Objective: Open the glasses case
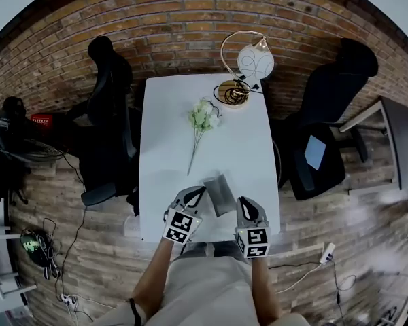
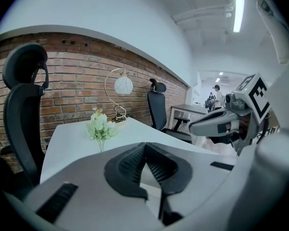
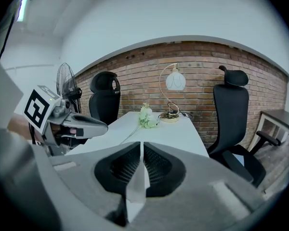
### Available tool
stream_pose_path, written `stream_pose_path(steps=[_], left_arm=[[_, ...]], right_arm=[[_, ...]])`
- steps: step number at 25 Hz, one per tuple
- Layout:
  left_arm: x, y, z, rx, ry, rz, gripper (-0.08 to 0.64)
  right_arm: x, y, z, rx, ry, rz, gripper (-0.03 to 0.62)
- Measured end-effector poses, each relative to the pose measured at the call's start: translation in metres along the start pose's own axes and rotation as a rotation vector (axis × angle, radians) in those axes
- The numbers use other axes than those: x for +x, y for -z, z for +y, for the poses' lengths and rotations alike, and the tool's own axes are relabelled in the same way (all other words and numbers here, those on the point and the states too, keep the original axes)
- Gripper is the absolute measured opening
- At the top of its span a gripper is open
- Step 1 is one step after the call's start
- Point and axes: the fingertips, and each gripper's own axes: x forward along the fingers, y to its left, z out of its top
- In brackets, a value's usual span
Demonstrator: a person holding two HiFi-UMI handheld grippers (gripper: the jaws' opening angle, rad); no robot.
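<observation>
You held the left gripper (image 1: 199, 194) and the right gripper (image 1: 245, 202) side by side over the near edge of the white table (image 1: 245, 148), both pointing away from you and a little downward. The grey glasses case (image 1: 219, 194) lay flat on the table just inside that edge, between the two grippers and closer to the left one; neither gripper view showed it, and from the head view you could not tell whether either tip touched it. In the left gripper view your jaws met at their tips with nothing between them. In the right gripper view the jaws stood together too, only a thin slit between the pads, and they were empty. Farther up the table a bunch of pale flowers (image 1: 202, 116) lay on its side, and a lamp (image 1: 248, 63) stood at the far end before the brick wall (image 1: 183, 26).
</observation>
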Motion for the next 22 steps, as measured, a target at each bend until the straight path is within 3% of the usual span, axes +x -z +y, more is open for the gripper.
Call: stream_pose_path(steps=[8, 22], left_arm=[[-0.033, -0.022, 0.000, 0.029, -0.011, -0.080, 0.005], [-0.050, -0.029, 0.002, 0.021, 0.014, -0.129, 0.005]], right_arm=[[-0.016, -0.026, 0.017, -0.024, 0.020, -0.103, 0.008], [-0.027, -0.033, 0.034, -0.054, 0.055, -0.103, 0.008]])
